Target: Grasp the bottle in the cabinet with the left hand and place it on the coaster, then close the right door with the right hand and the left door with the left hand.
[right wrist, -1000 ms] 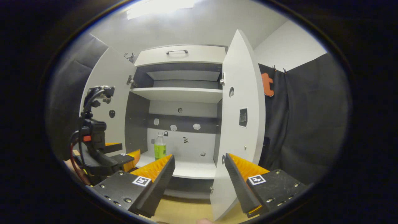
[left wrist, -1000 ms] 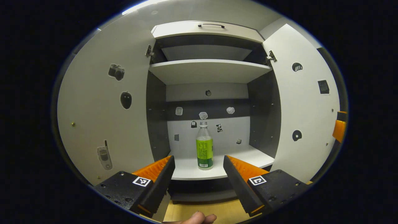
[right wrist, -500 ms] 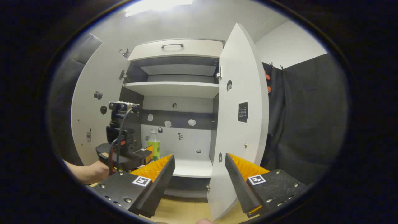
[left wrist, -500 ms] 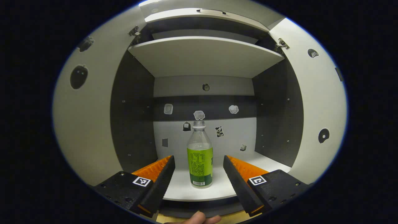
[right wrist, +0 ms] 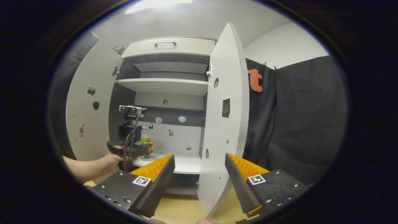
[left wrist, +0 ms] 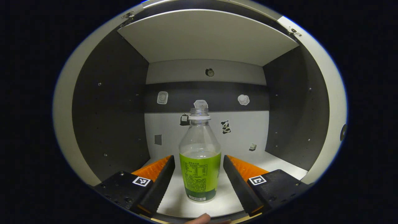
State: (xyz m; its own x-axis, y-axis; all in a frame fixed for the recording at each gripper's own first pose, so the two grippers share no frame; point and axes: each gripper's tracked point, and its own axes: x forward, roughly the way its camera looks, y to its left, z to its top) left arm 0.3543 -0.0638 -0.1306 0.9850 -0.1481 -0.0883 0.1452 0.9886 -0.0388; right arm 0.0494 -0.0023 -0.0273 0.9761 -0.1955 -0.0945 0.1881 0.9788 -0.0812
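Bottle (left wrist: 200, 161): stands upright on the lower shelf (left wrist: 273, 161) of the cabinet, near its front edge; clear plastic with a green label around the lower half and no cap on its neck.
Left gripper (left wrist: 199, 177): released, its fingers spread wide, one on each side of the bottle at label height, with a gap showing between each finger and the bottle.
Left gripper from the right gripper view: the left gripper (right wrist: 146, 150) reaches into the lower compartment at the shelf's left end, held from behind by a hand (right wrist: 108, 160) with a bare forearm; the bottle (right wrist: 144, 137) shows partly behind it.
Right gripper (right wrist: 199, 175): unclenched and holding nothing, fingers well apart; it hangs in front of the cabinet, the lower edge of the right door (right wrist: 224, 124) lying between its fingers in the view, farther off.
Right door: open, swung out toward the camera and seen nearly edge-on; stickers on its inner face.
Left door (right wrist: 90, 109): open, swung back to the left; small stickers on its inner face.
Cabinet inside: dark side walls (left wrist: 112, 109), a pale back panel with a dark band across it, small stickers scattered over the back.
Upper shelf (left wrist: 205, 37): pale board above the bottle's compartment.
Drawer (right wrist: 168, 47): at the top of the cabinet, pale front with a dark handle.
Floor (right wrist: 183, 208): light wood, in front of the cabinet.
Coaster: I cannot tell where it is.
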